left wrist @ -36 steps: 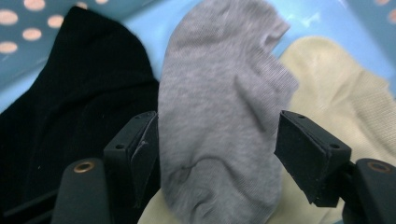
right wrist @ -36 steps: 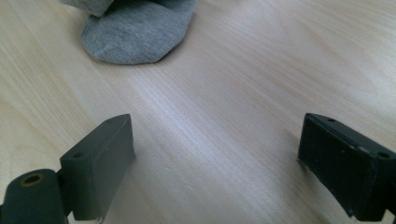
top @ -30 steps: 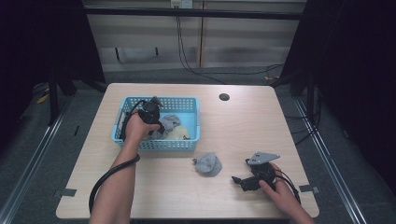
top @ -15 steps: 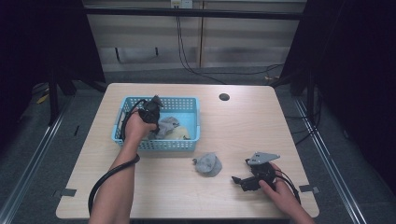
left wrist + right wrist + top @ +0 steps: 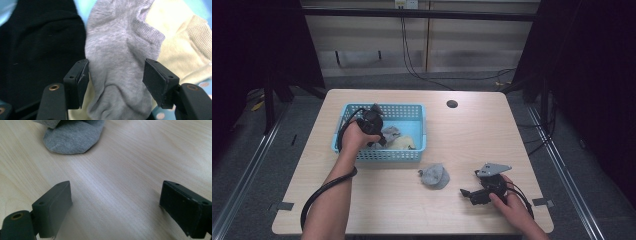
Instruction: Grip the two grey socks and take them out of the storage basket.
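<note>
Left gripper (image 5: 374,131) has dipped deeper into blue basket (image 5: 417,150) since a second ago; right gripper (image 5: 482,191) unmoved on bench (image 5: 462,135). Left jaws open, straddling grey sock (image 5: 117,75) in basket, between black sock (image 5: 37,50) and cream sock (image 5: 185,50). Second grey sock (image 5: 434,176) lies mid-bench, right jaws open beside it. Socks likely light, limp; pinch bunched middle. Left gripper view shows black sock, unclear from high view.
</note>
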`<action>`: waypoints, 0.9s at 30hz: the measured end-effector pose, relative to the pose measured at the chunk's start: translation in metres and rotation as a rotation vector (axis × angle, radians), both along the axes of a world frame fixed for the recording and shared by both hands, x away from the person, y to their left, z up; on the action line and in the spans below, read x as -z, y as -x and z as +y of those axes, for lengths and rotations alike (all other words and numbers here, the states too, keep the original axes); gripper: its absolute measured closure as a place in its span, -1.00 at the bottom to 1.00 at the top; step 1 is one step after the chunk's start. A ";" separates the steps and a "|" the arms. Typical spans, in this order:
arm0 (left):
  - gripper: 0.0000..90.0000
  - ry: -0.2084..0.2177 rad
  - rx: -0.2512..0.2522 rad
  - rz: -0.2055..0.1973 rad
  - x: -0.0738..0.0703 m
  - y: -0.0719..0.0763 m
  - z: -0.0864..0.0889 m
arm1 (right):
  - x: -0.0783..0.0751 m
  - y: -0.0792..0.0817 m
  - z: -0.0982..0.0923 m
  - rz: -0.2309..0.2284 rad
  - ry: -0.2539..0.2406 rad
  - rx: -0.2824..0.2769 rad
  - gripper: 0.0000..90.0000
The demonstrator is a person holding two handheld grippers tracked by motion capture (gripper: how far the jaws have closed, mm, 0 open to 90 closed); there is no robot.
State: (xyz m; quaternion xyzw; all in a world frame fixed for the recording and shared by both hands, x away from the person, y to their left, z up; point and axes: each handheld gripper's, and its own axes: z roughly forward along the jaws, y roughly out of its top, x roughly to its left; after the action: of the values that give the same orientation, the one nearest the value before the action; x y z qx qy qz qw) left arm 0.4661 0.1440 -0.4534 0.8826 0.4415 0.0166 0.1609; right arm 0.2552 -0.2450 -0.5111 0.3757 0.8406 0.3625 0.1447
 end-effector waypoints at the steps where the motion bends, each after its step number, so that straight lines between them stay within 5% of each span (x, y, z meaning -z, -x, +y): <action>1: -0.13 0.006 0.000 0.009 0.001 0.000 -0.001 | 0.000 0.000 0.000 0.000 0.000 0.000 -0.78; 4: 0.07 0.000 -0.003 0.035 0.007 0.001 -0.003 | 0.000 0.000 0.000 0.000 0.000 0.000 -0.78; 7: 0.57 -0.021 0.003 0.070 0.008 0.001 -0.003 | 0.000 0.000 0.000 0.001 -0.001 0.000 -0.78; 9: 0.73 -0.017 -0.011 0.092 0.006 0.000 -0.004 | 0.000 0.000 0.000 0.001 0.000 0.000 -0.78; 27: 0.81 0.033 0.044 0.020 -0.054 0.003 -0.008 | 0.000 0.000 0.000 0.000 -0.002 0.002 -0.78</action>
State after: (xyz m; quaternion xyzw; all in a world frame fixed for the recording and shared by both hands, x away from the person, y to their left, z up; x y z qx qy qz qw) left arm 0.4632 0.1360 -0.3995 0.8895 0.4236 -0.0030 0.1714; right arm 0.2552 -0.2448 -0.5111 0.3769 0.8397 0.3632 0.1446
